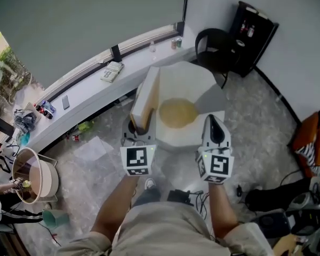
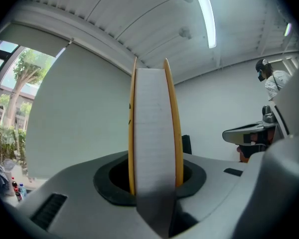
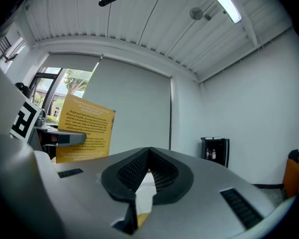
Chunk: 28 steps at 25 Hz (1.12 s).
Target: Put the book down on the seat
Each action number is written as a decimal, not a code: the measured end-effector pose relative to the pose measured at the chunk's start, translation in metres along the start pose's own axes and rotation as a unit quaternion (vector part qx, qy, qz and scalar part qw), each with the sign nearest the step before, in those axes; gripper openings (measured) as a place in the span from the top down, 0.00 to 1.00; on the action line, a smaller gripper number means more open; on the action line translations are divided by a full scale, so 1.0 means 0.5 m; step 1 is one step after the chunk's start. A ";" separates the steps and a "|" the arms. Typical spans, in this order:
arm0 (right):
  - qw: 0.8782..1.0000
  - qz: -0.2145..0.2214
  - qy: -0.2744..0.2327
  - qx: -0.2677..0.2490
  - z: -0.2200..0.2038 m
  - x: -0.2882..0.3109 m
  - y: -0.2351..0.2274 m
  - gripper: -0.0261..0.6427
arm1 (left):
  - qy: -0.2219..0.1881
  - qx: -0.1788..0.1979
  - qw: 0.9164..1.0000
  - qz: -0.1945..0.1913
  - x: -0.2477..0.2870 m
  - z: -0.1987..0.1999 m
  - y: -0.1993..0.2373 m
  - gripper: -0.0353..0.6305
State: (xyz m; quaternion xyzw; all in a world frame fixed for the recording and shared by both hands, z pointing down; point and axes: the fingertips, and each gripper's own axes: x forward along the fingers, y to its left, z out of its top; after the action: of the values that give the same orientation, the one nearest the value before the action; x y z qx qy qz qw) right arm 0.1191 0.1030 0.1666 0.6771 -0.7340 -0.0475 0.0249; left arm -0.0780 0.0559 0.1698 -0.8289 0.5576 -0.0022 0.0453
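A book [image 1: 144, 100] with yellow covers and white pages stands upright in my left gripper [image 1: 138, 128], whose jaws are shut on its lower edge. In the left gripper view the page edge of the book [image 2: 152, 128] rises straight up out of the left gripper [image 2: 152, 176]. The book hangs over the left part of a white seat [image 1: 202, 84] with a round yellow cushion [image 1: 177, 112]. My right gripper [image 1: 213, 122] is shut and empty, over the seat's front right. In the right gripper view the right gripper [image 3: 149, 151] has its tips together, and the book [image 3: 84, 128] shows at left.
A long white window ledge [image 1: 85, 97] behind the seat carries a booklet [image 1: 112, 71] and cans [image 1: 176, 42]. A black chair [image 1: 213, 44] and a black cabinet [image 1: 253, 28] stand at the back right. A round bin [image 1: 34, 177] sits at left, cables [image 1: 186, 196] lie by my feet.
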 end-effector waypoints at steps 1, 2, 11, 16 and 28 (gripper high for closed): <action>1.000 -0.003 0.002 -0.001 0.000 0.020 0.009 0.95 | -0.001 0.000 1.000 -0.004 0.019 0.000 0.016 0.72; 1.000 -0.005 0.006 -0.002 -0.001 0.041 0.017 0.95 | -0.001 0.001 1.000 -0.008 0.038 0.000 0.033 0.72; 0.999 -0.045 0.023 -0.003 -0.012 0.192 0.044 0.96 | 0.006 -0.014 0.999 -0.034 0.183 -0.031 0.156 0.72; 0.998 -0.056 0.035 -0.005 -0.028 0.247 0.036 0.96 | 0.014 -0.021 0.999 -0.042 0.248 -0.056 0.179 0.72; 0.997 -0.054 0.044 0.023 -0.136 0.416 -0.059 0.96 | 0.039 -0.013 0.998 -0.050 0.439 -0.137 0.135 0.72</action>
State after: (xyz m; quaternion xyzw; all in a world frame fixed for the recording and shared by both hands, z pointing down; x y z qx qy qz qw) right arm 0.1383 -0.1090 0.2253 0.7178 -0.6951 -0.0018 0.0393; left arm -0.0611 -0.1773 0.2225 -0.8553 0.5172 -0.0291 0.0124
